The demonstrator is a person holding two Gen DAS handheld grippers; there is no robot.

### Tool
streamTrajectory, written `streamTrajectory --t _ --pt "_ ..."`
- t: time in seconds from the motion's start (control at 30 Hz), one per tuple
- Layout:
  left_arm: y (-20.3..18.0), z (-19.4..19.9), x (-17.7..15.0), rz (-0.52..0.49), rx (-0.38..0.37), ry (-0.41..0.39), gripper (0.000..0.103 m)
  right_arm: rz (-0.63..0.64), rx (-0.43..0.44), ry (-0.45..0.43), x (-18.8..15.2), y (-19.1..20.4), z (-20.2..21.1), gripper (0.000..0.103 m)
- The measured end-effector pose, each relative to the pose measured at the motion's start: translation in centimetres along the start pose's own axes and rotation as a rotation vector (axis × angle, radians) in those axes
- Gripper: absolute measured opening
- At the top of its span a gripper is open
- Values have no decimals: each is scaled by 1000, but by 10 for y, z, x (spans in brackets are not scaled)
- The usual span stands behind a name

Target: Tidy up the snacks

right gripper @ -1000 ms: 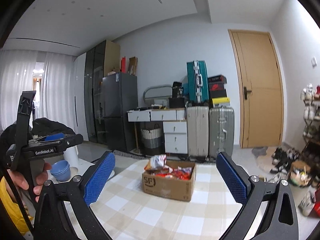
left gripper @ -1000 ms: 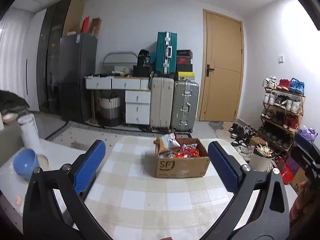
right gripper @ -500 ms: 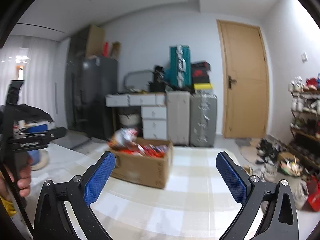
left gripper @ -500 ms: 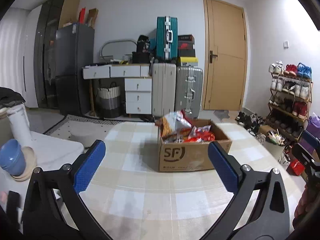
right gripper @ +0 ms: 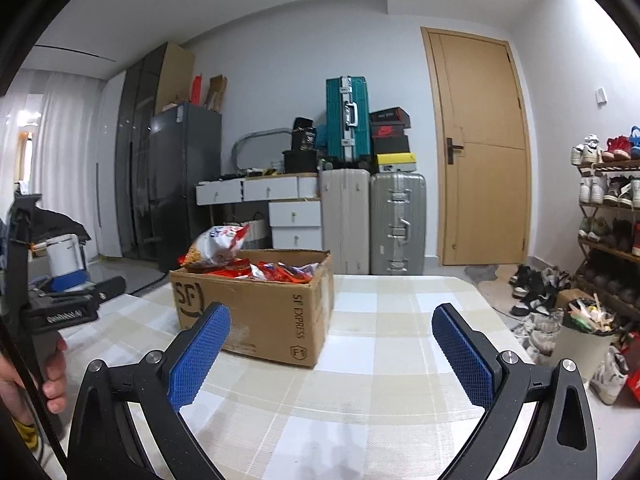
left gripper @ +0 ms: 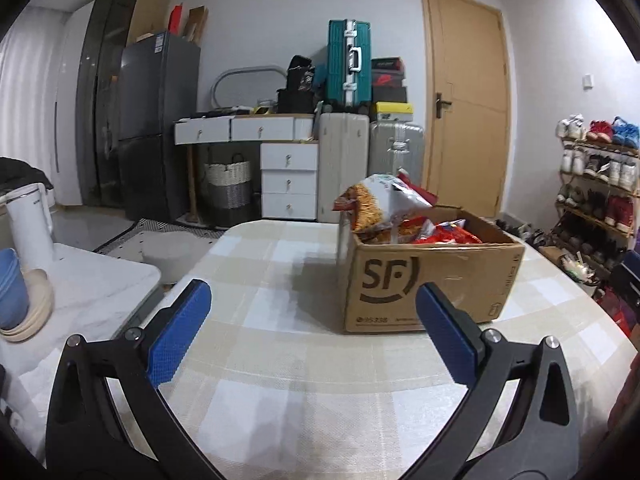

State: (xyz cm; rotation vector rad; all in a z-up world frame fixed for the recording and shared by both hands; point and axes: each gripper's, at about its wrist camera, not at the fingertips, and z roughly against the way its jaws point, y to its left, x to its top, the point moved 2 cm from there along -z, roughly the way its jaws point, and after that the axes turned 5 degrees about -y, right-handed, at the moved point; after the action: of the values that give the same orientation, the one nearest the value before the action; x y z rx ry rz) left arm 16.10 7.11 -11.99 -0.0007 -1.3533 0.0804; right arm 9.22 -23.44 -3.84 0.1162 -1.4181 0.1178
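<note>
While both tools hang low over the checked tablecloth (left gripper: 280,380), we see our left gripper (left gripper: 310,304) with its blue pads spread wide and nothing between them. Our right gripper (right gripper: 330,322) is the same: pads far apart, holding nothing.

The cardboard box (left gripper: 428,284) stands on the table, ahead of the left gripper and a little to its right. From the right wrist camera the box (right gripper: 256,308) sits ahead and to the left, its near corner just beyond the left pad. Red snack packets (right gripper: 280,272) fill it to the brim, and one large bag of snacks (left gripper: 376,204) sticks up above the rim at the box's left end, tilted.

At the left edge of the right wrist view, we catch our left hand (right gripper: 52,376) wrapped around the handle of the other tool.

Beside the table to the left is a white side table (left gripper: 92,288) with a blue bowl (left gripper: 12,288) stacked on paler dishes and a white kettle (left gripper: 28,220) behind them. Against the far wall stand suitcases (left gripper: 348,68), a set of white drawers (left gripper: 288,180) and a wooden door (left gripper: 468,100). A shoe rack (right gripper: 608,208) lines the right wall.
</note>
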Motion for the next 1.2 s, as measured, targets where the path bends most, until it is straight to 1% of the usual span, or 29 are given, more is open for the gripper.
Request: streamTrajectory --t 0.07,0.13,0.17,0.33,0.43,0.5,0.53,0.6,0.8,0.97,1.2 --pt "-3 2 -4 -22 -5 -56 102 -8 3 4 -1 -1 -2 103" --pt "-8 -1 -8 -44 -10 -77 102 -13 -3 13 -3 -3 -7 103" --pt "-9 -2 -9 -46 -17 -78 102 -13 -4 18 -3 -2 -8 103" --pt "-3 -10 -13 -28 2 -69 102 18 0 11 -3 7 -4 103" --pt "-2 -12 -15 -25 -17 -66 102 37 -2 3 -2 11 0 102" --pt "-4 -17 -18 -20 -38 -47 102 39 -13 -1 -1 11 2 103" --pt "-5 -9 -17 -21 -41 -45 102 39 -30 -6 -2 10 2 103" --pt "-5 -11 -19 -27 -26 -61 102 29 -40 -15 -1 7 4 103" --pt "-7 6 -12 -33 -14 -84 102 13 -64 -40 1 3 9 103" --pt "-8 18 -6 -27 -9 -78 102 14 -68 -32 0 4 8 102" --pt "-9 23 -7 -27 -14 -84 102 11 -61 -26 -2 5 9 103"
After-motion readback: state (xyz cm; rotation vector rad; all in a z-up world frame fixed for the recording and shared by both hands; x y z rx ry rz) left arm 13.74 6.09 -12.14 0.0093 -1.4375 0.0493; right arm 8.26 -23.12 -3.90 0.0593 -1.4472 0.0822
